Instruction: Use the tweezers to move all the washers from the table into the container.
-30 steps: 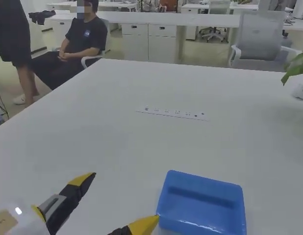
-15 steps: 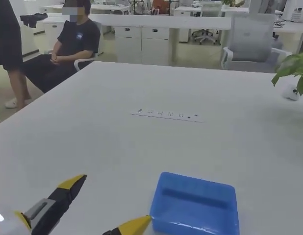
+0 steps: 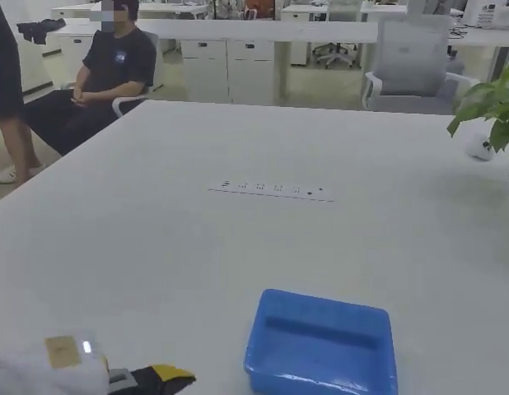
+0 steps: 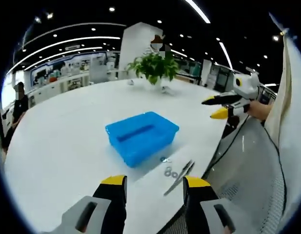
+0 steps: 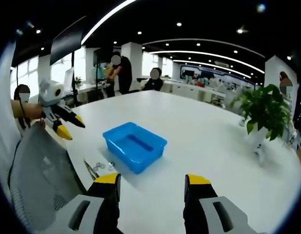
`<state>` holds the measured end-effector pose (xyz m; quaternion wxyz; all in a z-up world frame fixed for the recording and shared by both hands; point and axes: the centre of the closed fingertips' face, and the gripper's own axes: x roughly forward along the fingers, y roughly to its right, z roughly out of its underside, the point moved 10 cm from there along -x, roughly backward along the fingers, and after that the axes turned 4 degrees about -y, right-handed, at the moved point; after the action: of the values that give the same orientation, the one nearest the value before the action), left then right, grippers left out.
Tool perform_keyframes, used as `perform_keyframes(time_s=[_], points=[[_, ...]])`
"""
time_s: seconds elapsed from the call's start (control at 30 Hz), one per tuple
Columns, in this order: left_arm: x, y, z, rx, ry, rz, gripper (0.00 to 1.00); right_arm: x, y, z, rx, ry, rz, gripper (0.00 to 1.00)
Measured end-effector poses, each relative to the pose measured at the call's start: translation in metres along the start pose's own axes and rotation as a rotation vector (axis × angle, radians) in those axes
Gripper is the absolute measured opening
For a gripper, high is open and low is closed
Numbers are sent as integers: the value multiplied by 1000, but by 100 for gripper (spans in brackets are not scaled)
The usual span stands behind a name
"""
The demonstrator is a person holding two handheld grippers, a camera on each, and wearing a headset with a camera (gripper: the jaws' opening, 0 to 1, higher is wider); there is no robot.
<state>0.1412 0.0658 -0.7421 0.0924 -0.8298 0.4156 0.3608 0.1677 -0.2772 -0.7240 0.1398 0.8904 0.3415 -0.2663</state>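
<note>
1. Presently both tools hover back from the near edge of the counter [image 3: 156, 230]. The left tool [image 4: 155, 187] has its jaws spread wide with nothing between them, and the right tool [image 5: 153, 184] is equally wide and empty.
2. The tweezers [image 4: 178, 178] lie flat on the counter close to that edge. A few washers [image 4: 168, 170] sit just beside them, between the tweezers and the container [image 4: 150, 148].
3. The step in hand looks to be picking up the tweezers. A thin, flat piece of metal will likely slip, so one tool should come down low and square across the shaft. It should close around the middle, clear of the tips.
4. The washers sit so near that a careless sweep could scatter them or push them off the edge.
5. The container is a blue open tray standing upright just beyond the washers. No washer is visible inside it, though its near wall hides part of the floor.
</note>
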Motion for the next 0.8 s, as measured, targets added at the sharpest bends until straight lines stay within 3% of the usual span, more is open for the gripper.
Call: perform_keyframes(time_s=[0.03, 0.07, 0.13, 0.27, 0.33, 0.43, 0.5, 0.6, 0.8], points=[[4, 0, 3, 23, -56, 25, 42, 2, 0, 2, -11, -19, -1, 47], [7, -2, 3, 53, -83, 16, 39, 2, -1, 2, -23, -26, -1, 44], [13, -2, 3, 111, -124, 23, 34, 2, -4, 4, -34, -34, -5, 41], [29, -1, 4, 198, -219, 93, 24, 2, -1, 8, -20, -42, -3, 39], [38, 0, 4, 217, -243, 120, 21, 2, -1, 7, -9, -42, -4, 37], [49, 2, 5, 324, -328, 131, 21, 2, -3, 7, -3, -40, -6, 35], [55, 5, 6, 359, -371, 147, 19, 2, -4, 7, -4, -41, -5, 33], [60, 8, 4, 394, -375, 152, 12, 2, -5, 6, -5, -46, -4, 32], [67, 9, 3, 498, -433, 147, 5, 2, -9, 4, -12, -50, -12, 30]])
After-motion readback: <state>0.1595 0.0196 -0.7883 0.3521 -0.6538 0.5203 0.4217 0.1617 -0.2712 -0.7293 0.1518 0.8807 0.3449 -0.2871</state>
